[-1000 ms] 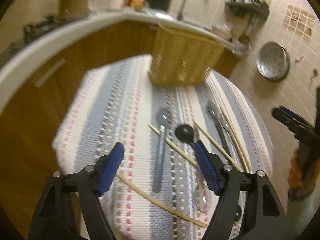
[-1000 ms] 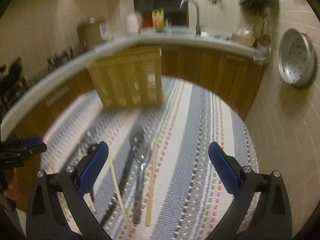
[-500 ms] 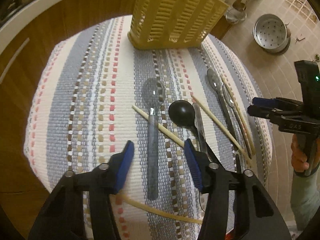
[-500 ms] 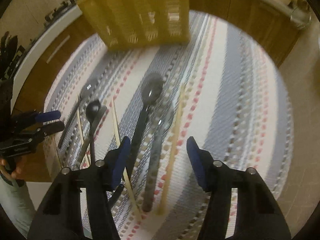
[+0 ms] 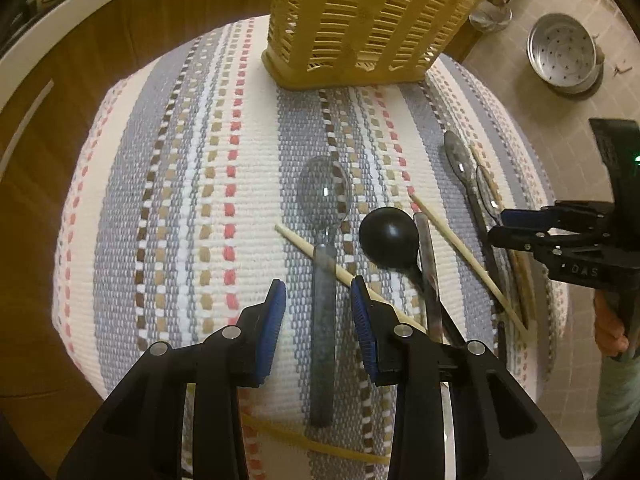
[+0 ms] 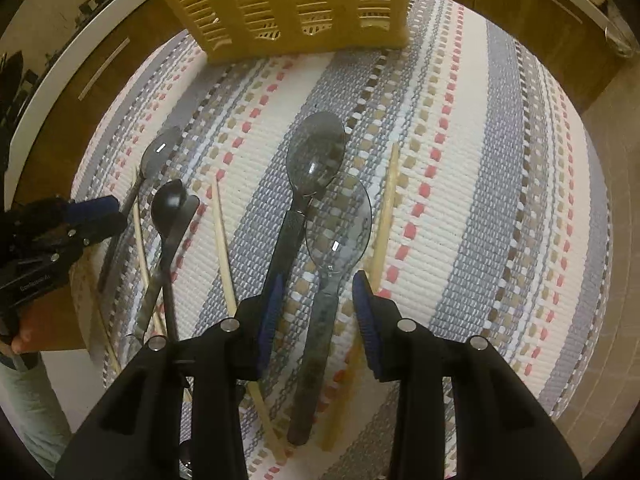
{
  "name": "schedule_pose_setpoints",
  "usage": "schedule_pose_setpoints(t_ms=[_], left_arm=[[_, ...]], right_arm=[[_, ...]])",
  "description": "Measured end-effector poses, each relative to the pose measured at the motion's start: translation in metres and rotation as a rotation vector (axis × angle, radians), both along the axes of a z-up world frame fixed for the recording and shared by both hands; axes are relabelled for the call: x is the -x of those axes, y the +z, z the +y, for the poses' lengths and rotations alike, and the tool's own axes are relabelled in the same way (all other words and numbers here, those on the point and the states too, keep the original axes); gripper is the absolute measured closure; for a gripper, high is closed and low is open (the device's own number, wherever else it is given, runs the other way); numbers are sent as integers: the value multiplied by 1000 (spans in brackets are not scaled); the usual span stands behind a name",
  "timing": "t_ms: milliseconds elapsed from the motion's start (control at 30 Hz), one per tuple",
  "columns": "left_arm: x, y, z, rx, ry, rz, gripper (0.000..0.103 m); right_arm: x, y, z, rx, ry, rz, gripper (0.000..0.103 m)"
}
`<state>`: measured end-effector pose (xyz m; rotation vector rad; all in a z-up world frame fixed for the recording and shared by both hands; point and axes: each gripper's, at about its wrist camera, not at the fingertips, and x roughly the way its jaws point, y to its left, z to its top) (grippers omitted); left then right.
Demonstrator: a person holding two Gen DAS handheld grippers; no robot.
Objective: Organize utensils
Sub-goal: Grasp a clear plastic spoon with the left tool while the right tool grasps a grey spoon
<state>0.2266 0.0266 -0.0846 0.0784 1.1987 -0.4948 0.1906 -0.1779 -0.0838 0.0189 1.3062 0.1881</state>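
Several spoons and chopsticks lie on a round striped mat (image 5: pixel 180 208). A yellow slotted utensil basket (image 5: pixel 368 20) stands at the mat's far edge; it also shows in the right wrist view (image 6: pixel 280 0). My left gripper (image 5: pixel 318 300) is open, its jaws either side of the handle of a clear grey spoon (image 5: pixel 324 200), which lies over a chopstick (image 5: pixel 296 240). A black spoon (image 5: pixel 388 236) lies just right of it. My right gripper (image 6: pixel 316 308) is open, straddling the handle of another clear spoon (image 6: pixel 336 232). A darker spoon (image 6: pixel 316 152) lies left of that one, a chopstick (image 6: pixel 388 200) to the right.
Wooden cabinets and a white counter (image 5: pixel 60 40) curve behind the mat. A perforated metal pan (image 5: pixel 564 52) sits on the tiled floor at right. My right gripper shows at the left wrist view's right edge (image 5: pixel 560 240).
Both grippers have dropped toward the mat and moved forward. Their jaws have narrowed and now straddle spoon handles.
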Motion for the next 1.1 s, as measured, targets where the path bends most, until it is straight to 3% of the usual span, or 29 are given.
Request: schedule_pose_setpoints(t_ms=[167,367,433,500,567,733,1100], left_arm=[[-6,4,-12,-76,-16,-8,71],[-23,3,-21,-90,-4,18,71],[-25,2,-29,-133,0,7,77],[-25,1,-35,-174,3,-7,90],[-26,2,-39,-178,6,-12,92],[-23,5,-37,-152,37,-45,93],[6,70,-26,99,109,-277,93]], right_arm=[[-5,1,14,17,33,15,79],[-10,1,26,23,57,25,84],[-12,5,26,33,63,21,91],[-13,7,26,40,67,20,95],[-14,8,28,51,73,11,99],[-13,5,12,3,66,1,101],[4,42,-12,-202,88,-180,101]])
